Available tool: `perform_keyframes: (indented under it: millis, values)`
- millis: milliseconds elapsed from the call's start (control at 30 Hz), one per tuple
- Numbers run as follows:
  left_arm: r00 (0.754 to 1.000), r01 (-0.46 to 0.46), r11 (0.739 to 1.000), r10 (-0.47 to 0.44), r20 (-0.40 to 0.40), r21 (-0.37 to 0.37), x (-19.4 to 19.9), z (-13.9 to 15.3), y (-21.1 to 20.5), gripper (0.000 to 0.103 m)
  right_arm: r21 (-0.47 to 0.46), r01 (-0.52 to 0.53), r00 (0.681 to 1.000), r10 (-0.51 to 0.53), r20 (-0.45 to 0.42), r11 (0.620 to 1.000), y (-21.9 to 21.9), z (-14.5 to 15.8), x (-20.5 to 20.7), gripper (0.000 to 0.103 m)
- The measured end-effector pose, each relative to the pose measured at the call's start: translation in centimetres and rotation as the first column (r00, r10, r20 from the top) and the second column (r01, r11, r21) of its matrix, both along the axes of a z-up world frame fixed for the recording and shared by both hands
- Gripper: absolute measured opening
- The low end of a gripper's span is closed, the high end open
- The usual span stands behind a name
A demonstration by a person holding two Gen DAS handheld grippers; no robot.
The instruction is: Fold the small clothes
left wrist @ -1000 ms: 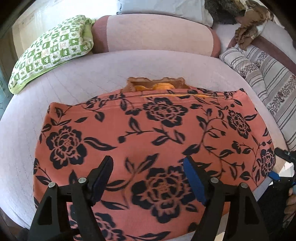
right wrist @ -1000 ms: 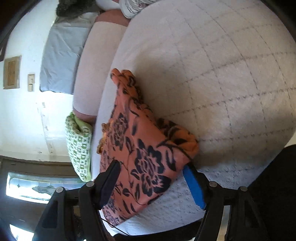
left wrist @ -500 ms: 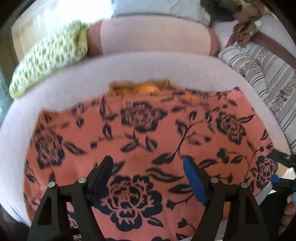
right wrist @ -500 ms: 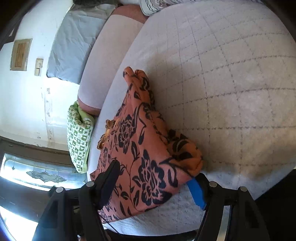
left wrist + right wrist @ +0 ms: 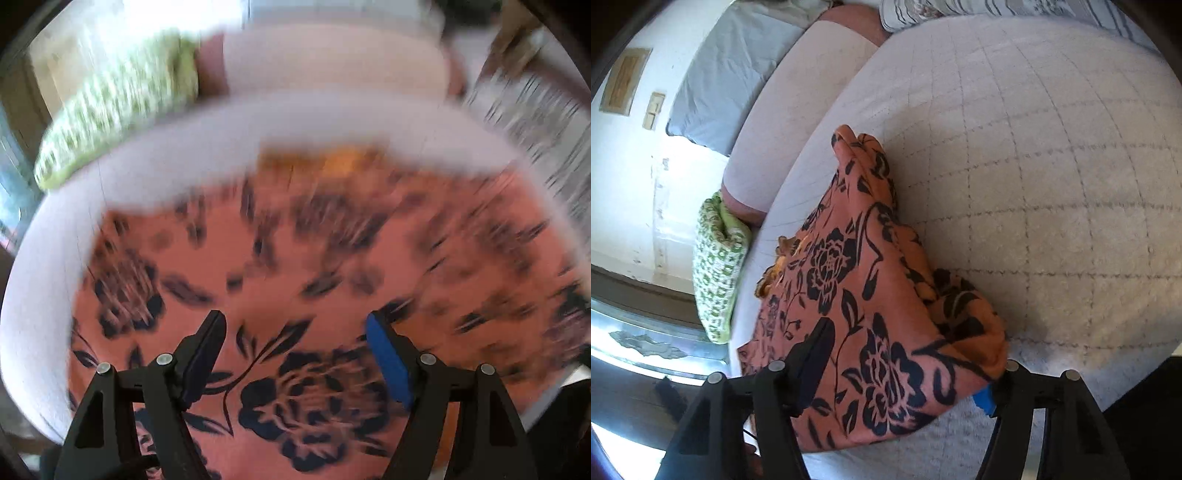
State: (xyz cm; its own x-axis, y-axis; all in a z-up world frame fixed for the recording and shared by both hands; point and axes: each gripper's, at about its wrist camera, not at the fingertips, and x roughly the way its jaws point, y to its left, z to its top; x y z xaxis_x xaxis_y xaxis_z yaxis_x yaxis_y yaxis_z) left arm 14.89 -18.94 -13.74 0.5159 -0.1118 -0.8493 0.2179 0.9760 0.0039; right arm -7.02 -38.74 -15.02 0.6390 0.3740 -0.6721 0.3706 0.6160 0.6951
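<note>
One garment (image 5: 871,306) is all I have to work with: a coral cloth with dark flowers, lying on the pale quilted bed cover (image 5: 1052,192), bunched into a ridge at its near corner in the right wrist view. Since a second ago that corner has slid deeper between the fingers of my right gripper (image 5: 905,363), whose jaws are closing with the folded edge between them; I cannot see the pads pressing yet, so I do not count it as a grip. My left gripper (image 5: 293,354) has dropped closer over the middle of the cloth, the print now larger and smeared by motion, and its jaws are opening with nothing clasped, only flat fabric beneath them. I judge this as the set-up for a fold: the right side takes a corner while the left comes down to find or pin its own. Around the cloth, the cover looks soft and yielding. Beyond lie a green patterned cushion (image 5: 718,266), a pink bolster (image 5: 332,59), striped bedding (image 5: 535,122) and a white wall (image 5: 631,173).
</note>
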Motion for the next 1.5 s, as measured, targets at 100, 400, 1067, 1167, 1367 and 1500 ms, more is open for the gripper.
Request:
perform_keyframes:
  millis: [100, 400, 1067, 1167, 1367, 1500]
  values:
    - [1.000, -0.014, 0.999, 0.014, 0.006, -0.046, 0.3, 0.7, 0.6, 0.085, -0.033, 0.011, 1.000, -0.012, -0.021, 0.999, 0.7, 0.5, 0.5, 0.071]
    - [1.000, -0.010, 0.992, 0.013, 0.026, -0.123, 0.2, 1.9, 2.1, 0.085, -0.108, 0.026, 0.998, -0.033, -0.061, 0.994, 1.8, 1.0, 1.5, 0.071]
    - [0.992, 0.002, 0.999, 0.003, 0.128, -0.041, -0.4, 2.7, 2.1, 0.087, -0.187, 0.002, 0.997, -0.015, -0.072, 0.982, 2.0, 0.9, 2.6, 0.069]
    - [0.998, 0.030, 0.999, -0.028, 0.047, -0.031, 0.5, -0.6, 1.6, 0.093, -0.188, 0.017, 0.997, -0.032, -0.075, 0.982, 2.0, 0.7, 2.8, 0.070]
    - [0.999, 0.046, 0.997, -0.045, 0.024, -0.067, 1.3, -0.3, 2.1, 0.091, -0.295, -0.091, 0.995, 0.071, -0.076, 0.951, 4.1, 2.5, 4.8, 0.026]
    - [0.999, -0.022, 0.967, 0.032, 0.037, -0.253, 1.0, 2.3, 6.4, 0.088, -0.467, -0.156, 0.976, 0.210, 0.065, 0.870, 10.1, 9.5, 5.1, 0.025]
